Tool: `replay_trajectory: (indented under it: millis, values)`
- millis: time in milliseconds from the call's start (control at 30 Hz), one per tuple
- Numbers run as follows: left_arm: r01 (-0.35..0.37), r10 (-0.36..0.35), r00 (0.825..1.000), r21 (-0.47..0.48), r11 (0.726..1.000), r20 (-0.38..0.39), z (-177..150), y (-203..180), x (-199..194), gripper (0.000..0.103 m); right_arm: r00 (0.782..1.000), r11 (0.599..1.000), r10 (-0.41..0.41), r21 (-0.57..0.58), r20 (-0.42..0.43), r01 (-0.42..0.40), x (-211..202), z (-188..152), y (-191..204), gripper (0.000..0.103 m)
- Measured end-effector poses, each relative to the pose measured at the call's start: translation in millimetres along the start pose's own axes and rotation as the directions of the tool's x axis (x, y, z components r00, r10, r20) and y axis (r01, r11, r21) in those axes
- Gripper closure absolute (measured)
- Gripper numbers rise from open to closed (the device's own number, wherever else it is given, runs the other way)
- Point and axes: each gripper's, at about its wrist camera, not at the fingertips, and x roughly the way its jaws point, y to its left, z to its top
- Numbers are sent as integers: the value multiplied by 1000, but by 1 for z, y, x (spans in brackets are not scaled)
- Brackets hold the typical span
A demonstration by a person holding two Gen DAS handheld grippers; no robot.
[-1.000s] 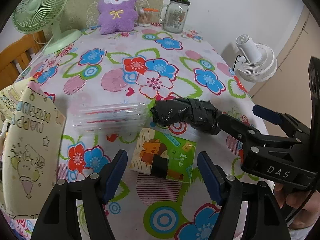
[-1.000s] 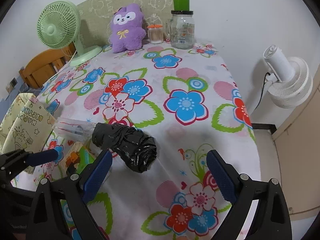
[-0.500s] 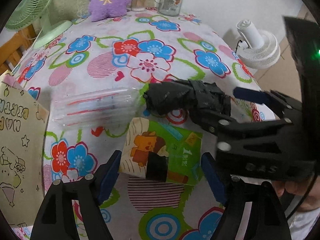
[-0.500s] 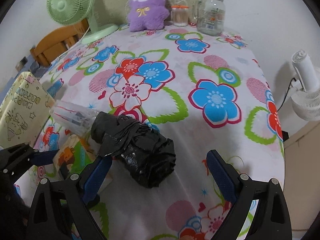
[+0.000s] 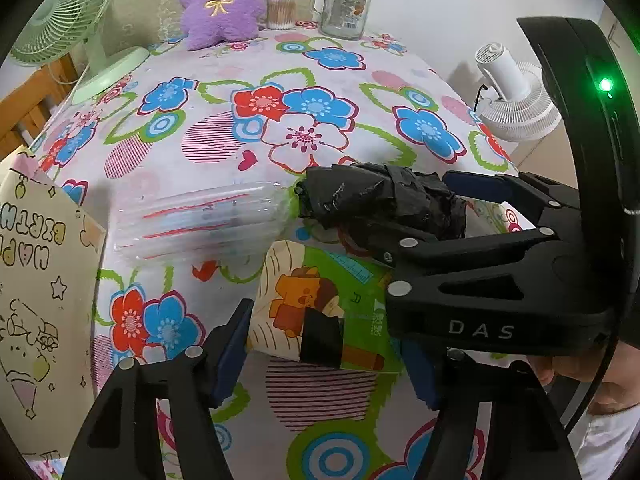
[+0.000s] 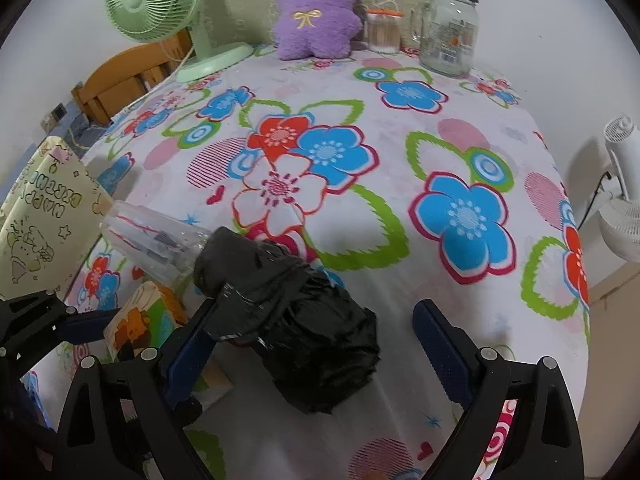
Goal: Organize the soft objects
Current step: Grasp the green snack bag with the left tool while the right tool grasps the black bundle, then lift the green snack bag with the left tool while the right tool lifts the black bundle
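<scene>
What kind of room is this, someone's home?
Most likely a home, perhaps a dining corner. A flowered tablecloth covers the table, with a purple plush toy, a green desk fan and a glass mug jar along the wall.

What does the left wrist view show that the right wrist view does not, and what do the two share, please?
Only the left wrist view shows the right tool from outside, its body with a green light and the person's hand holding it, plus the tissue pack's printed top.

Only the right wrist view shows the wooden chair's back and the black bundle's near end between open pads.

Both share the purple plush, green fan, glass jar and clear plastic pack.
</scene>
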Motion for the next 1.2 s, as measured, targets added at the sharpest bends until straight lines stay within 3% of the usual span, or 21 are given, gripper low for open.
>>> replay_trajectory:
  millis: [33, 133, 200, 267, 400, 800, 1200]
  values:
    - [-1, 1, 1000, 0, 1000, 1, 0, 0, -1, 33, 1000, 1000, 2, -3, 7, -2, 0, 0, 1, 8]
    - [-5, 5, 1000, 1, 1000, 10, -2, 0, -4, 33, 1000, 1000, -19, -11, 11, 19, 0, 2, 4, 28]
    - [-10, 10, 1000, 0, 1000, 21, -3, 1, -9, 33, 998, 998, -65, -13, 9, 65, 0, 3, 4, 49]
    - [-10, 11, 999, -1, 1000, 31, -3, 1, -13, 33, 995, 995, -97, -14, 3, 97, 0, 4, 3, 57]
    - [-10, 10, 999, -1, 1000, 50, -3, 2, -23, 33, 998, 998, -55, 17, 9, 55, -6, 3, -1, 59]
    - [-16, 16, 992, -1, 1000, 122, -7, 4, -56, 33, 992, 996, -84, 1, 94, 84, -46, 9, 19, 59]
    - [-41, 50, 972, -40, 998, 229, -11, 19, -103, 33, 980, 997, -80, 1, 182, 81, -91, 15, 44, 59]
